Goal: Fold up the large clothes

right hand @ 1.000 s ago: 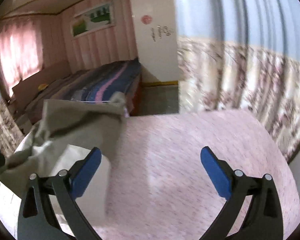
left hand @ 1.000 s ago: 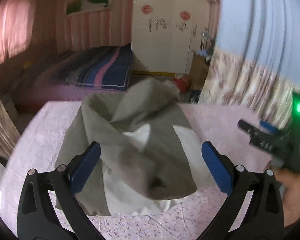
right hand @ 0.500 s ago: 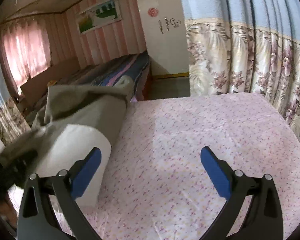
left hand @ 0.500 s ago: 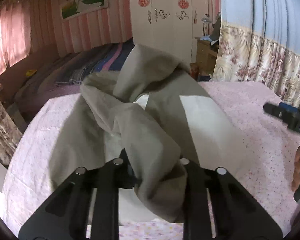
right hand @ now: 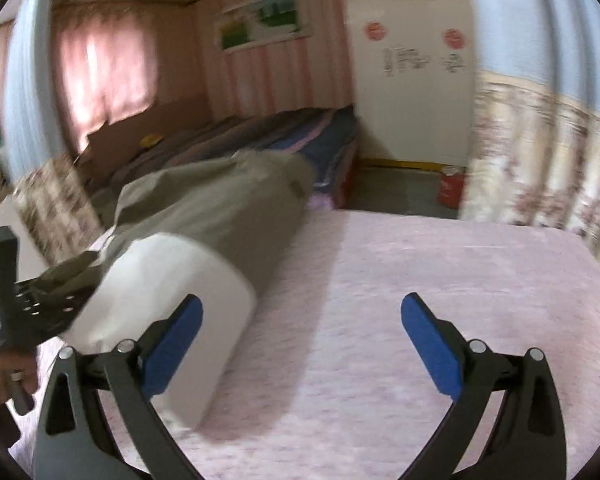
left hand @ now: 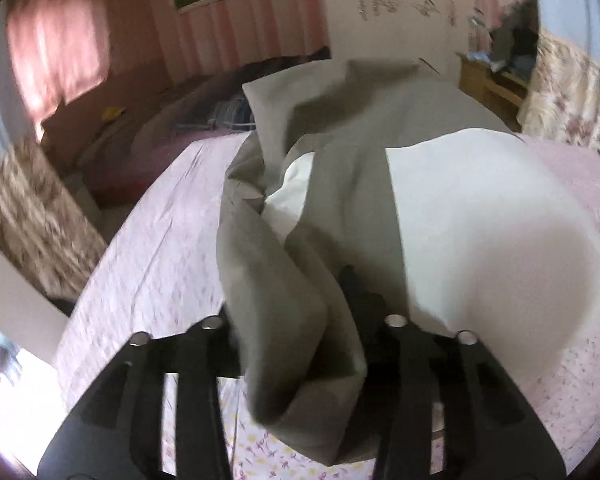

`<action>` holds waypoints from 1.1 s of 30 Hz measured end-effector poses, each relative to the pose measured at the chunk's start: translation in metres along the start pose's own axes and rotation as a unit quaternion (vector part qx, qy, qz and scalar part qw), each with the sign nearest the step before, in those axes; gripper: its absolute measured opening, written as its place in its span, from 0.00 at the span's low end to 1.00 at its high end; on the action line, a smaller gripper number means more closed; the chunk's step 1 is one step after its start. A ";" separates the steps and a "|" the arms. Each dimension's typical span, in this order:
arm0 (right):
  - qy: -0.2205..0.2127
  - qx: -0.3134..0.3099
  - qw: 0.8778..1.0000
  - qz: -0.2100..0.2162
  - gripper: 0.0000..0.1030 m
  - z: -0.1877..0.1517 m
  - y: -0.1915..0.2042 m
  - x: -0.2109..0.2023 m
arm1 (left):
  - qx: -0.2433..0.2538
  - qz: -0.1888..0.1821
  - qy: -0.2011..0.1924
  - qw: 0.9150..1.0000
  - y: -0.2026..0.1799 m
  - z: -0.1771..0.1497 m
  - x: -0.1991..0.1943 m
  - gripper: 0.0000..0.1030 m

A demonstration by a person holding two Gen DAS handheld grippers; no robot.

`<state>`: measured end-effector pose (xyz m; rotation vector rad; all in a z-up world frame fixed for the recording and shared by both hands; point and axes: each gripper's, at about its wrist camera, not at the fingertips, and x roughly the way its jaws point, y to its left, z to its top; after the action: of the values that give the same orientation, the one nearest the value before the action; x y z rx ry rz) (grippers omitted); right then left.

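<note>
Your left tool (left hand: 300, 344) is pressed together on a bunched fold of the grey garment (left hand: 340, 184), and the cloth spills down between and over its black fingers (left hand: 198, 384) at the near edge of the view. From that pinch the garment rises and runs away from you toward the far side of the bed (left hand: 156, 240), where it lies crumpled, with its white lining (left hand: 480, 216) turned up on the right. The bed carries a pink flowered sheet, bare to the left of the garment.

Your right tool (right hand: 300, 344) is spread wide, its blue pads (right hand: 430, 340) well apart, and it holds nothing. It hangs over bare sheet to the right of the garment. In that view the garment lies on the left half of the bed as a long grey and white roll, its white end just beside the tool's left pad. The left tool shows at the far left, gripping the near end of the cloth.

Beyond the bed stand a second bed with a striped cover (right hand: 300, 140), a white wardrobe (right hand: 412, 80) and flowered curtains (right hand: 540, 152).
</note>
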<state>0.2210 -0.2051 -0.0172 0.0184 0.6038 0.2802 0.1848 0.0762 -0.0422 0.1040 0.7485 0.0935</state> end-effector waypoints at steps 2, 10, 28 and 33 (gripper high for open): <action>0.008 -0.025 1.000 0.000 0.97 -0.004 0.016 0.006 | -0.025 -0.002 -0.003 1.000 0.013 -0.001 -0.008 0.67; -0.008 -0.022 0.999 -0.030 0.97 0.022 0.014 0.002 | -0.066 -0.034 -0.031 0.997 0.053 0.063 -0.060 0.97; 0.014 -0.030 0.999 -0.033 0.97 0.050 0.014 0.038 | 0.010 -0.025 0.063 0.998 0.022 0.160 0.125 0.10; 0.005 -0.032 0.999 -0.031 0.97 0.063 0.025 0.046 | 0.077 0.055 -0.041 0.995 0.014 0.168 0.111 0.12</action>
<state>0.2865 -0.1646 0.0118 -0.0641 0.6041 0.2395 0.3794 0.0932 0.0068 0.2948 0.6682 0.1350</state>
